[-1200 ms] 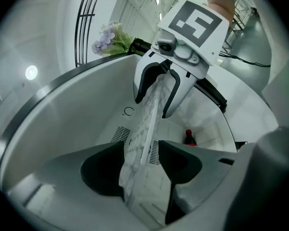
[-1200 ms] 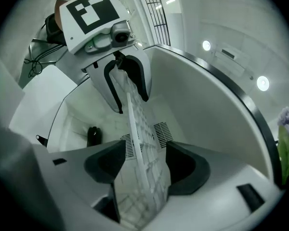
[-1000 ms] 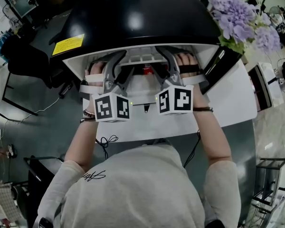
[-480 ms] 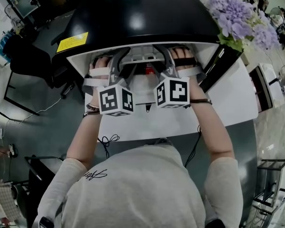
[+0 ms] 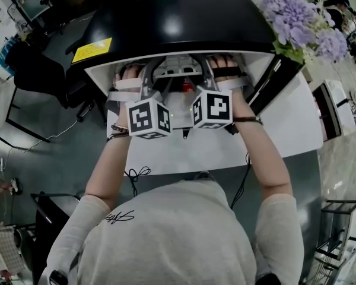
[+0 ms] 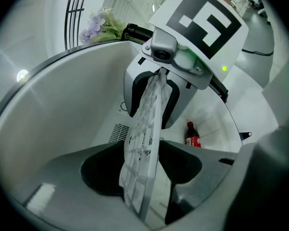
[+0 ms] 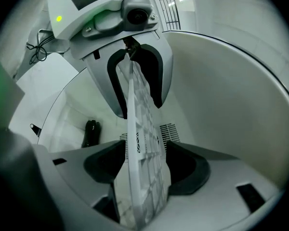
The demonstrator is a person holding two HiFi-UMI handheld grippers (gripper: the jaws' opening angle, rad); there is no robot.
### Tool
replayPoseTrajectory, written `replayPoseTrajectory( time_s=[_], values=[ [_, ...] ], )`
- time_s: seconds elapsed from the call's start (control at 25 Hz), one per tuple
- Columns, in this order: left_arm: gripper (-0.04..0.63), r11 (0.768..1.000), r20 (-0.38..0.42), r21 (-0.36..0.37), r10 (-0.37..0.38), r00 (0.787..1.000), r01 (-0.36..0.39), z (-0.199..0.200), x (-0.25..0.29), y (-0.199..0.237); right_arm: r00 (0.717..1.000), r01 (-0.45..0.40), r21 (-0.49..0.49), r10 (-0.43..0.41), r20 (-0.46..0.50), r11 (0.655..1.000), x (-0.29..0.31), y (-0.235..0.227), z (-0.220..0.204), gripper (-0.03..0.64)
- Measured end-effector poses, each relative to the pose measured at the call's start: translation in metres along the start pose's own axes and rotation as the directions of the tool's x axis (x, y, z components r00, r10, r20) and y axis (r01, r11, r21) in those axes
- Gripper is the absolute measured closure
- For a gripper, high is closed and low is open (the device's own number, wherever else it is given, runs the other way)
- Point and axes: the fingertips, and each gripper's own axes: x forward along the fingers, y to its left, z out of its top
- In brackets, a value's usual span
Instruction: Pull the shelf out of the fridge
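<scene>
Shelf [image 6: 143, 153], a white grid panel, is seen edge-on at centre frame in both gripper views, inside the white cavity of the black-topped fridge [image 5: 172, 22]. The left gripper [image 6: 144, 179] fingers are clenched on it at lower centre. The right gripper [image 7: 142, 177] fingers are clamped on it likewise, and each gripper is faced by the other along the shelf. A cola bottle [image 6: 192, 135] is seen inside the cavity, right of centre. Purple flowers [image 5: 296, 19] are seen at upper right of the head view.
</scene>
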Motion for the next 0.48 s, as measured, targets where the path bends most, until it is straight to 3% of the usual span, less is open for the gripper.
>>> replayPoseTrajectory(
  time_s=[0.48],
  values=[
    [0.385,1.0,-0.045,-0.005,0.009,0.999,-0.009,-0.005,0.006,0.002,1.0,-0.016,-0.035,0.015,-0.016,0.999,0.013,0.004,0.0,0.374]
  ],
)
